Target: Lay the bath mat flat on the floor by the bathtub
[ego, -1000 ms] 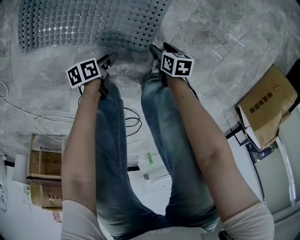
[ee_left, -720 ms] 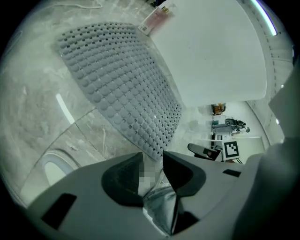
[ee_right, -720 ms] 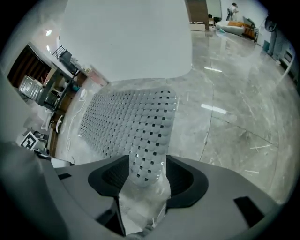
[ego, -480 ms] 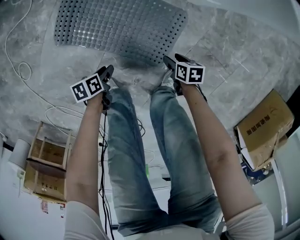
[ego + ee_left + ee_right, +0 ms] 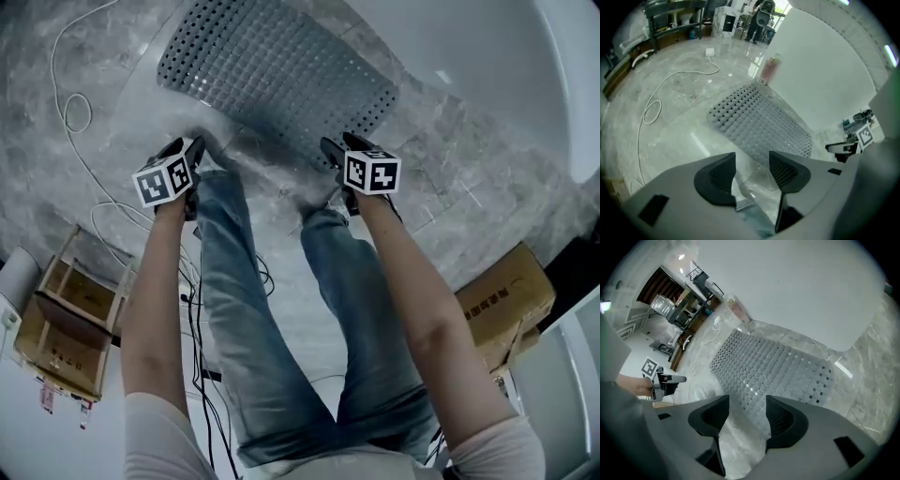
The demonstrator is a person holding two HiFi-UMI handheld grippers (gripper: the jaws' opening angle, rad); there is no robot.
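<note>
The bath mat (image 5: 281, 80) lies flat on the grey floor (image 5: 37, 169), just beside the white bathtub (image 5: 497, 66). Both grippers hang above its near edge and do not touch it. The left gripper (image 5: 752, 169) has just been opening its jaws, and nothing is between them. The right gripper (image 5: 746, 414) also has its jaws apart and empty, and the mat shows beyond the gap.
</note>
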